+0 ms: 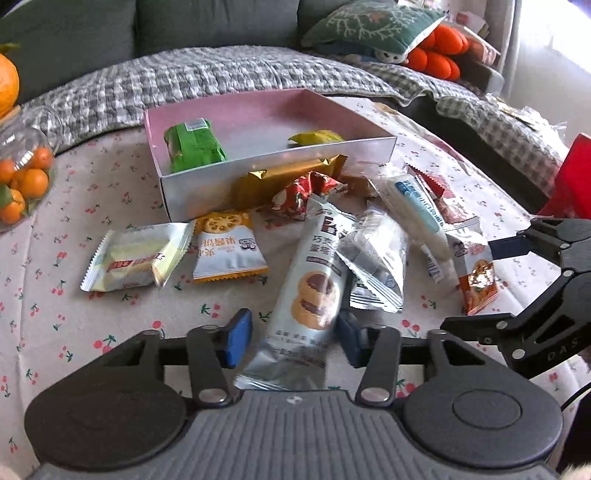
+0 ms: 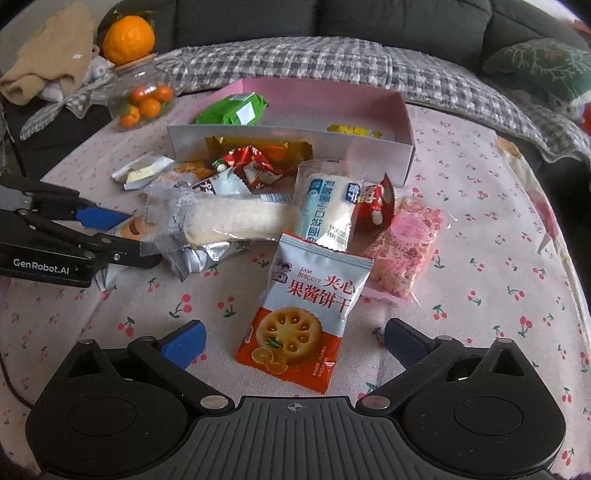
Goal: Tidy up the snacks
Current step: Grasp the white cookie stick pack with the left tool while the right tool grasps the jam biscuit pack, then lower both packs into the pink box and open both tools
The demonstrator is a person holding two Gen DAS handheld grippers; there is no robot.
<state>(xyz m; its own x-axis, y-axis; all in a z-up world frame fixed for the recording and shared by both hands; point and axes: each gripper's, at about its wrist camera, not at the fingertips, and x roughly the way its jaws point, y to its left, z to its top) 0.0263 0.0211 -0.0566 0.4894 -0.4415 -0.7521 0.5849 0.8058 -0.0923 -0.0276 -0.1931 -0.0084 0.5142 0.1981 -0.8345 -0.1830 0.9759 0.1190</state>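
Your left gripper [image 1: 291,338] is spread wide around a long cookie pack [image 1: 314,295], blue pads not pinching it. Your right gripper [image 2: 293,341] is spread wide too, with the jam biscuit bag [image 2: 306,314] lying between its fingers. Only the right view shows the pink candy bag [image 2: 410,247]. Only the left view shows the red box [image 1: 572,181]. More snacks sit by the pink tray [image 1: 280,147] on the cherry tablecloth [image 1: 74,325], near a gray sofa [image 1: 184,22].

You can read "JAM BISCUIT" on the orange-and-white foil biscuit packet [image 2: 303,317] and "GenRobot.AI" (white lettering) on the left gripper [image 2: 107,236].
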